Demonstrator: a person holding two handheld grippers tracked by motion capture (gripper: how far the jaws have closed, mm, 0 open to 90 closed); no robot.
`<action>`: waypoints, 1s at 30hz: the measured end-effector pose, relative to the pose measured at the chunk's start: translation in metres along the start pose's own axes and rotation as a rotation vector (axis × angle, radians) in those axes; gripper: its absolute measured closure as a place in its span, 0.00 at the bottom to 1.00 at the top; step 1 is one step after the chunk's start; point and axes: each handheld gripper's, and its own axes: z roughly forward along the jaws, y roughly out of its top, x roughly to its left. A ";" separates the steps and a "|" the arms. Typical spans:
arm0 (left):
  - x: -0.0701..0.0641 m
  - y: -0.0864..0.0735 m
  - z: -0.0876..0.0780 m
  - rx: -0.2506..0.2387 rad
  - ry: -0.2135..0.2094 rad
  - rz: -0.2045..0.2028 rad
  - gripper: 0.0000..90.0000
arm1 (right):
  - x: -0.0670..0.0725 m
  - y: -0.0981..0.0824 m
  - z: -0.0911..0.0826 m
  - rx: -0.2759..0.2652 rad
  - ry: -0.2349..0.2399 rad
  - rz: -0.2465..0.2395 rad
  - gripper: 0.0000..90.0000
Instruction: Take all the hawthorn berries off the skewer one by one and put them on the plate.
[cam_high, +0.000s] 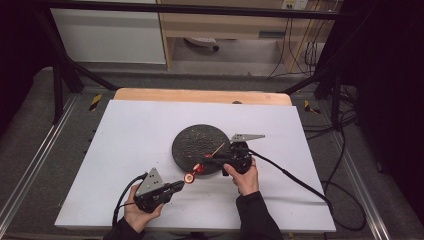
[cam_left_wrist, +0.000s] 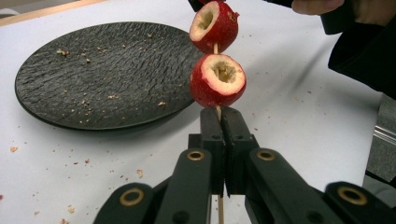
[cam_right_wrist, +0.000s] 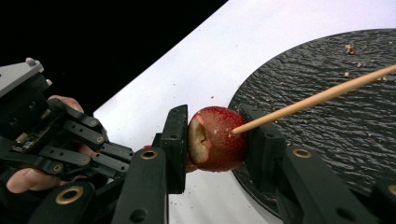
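While the left gripper (cam_left_wrist: 219, 122) pinches the thin, snappable skewer (cam_right_wrist: 313, 99) low, the right gripper (cam_right_wrist: 219, 140) clasps the upper hawthorn (cam_right_wrist: 217, 138) — soft, sticky, easily crushed — so pull gently along the stick.

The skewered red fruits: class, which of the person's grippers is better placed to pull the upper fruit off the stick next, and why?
Probably the right gripper: its jaws clamp the upper fruit. The left gripper is shut on the stick below the lower fruit, so it steadies.
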 end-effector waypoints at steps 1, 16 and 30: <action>0.000 0.000 0.000 -0.003 -0.001 0.000 0.99 | -0.001 0.001 0.000 0.000 0.004 0.003 0.72; 0.007 -0.003 -0.005 0.002 0.023 0.005 0.99 | -0.018 0.024 -0.012 -0.054 -0.029 0.040 0.72; 0.015 -0.007 -0.009 0.020 0.047 -0.013 0.99 | -0.043 0.049 -0.032 -0.090 -0.201 0.036 0.73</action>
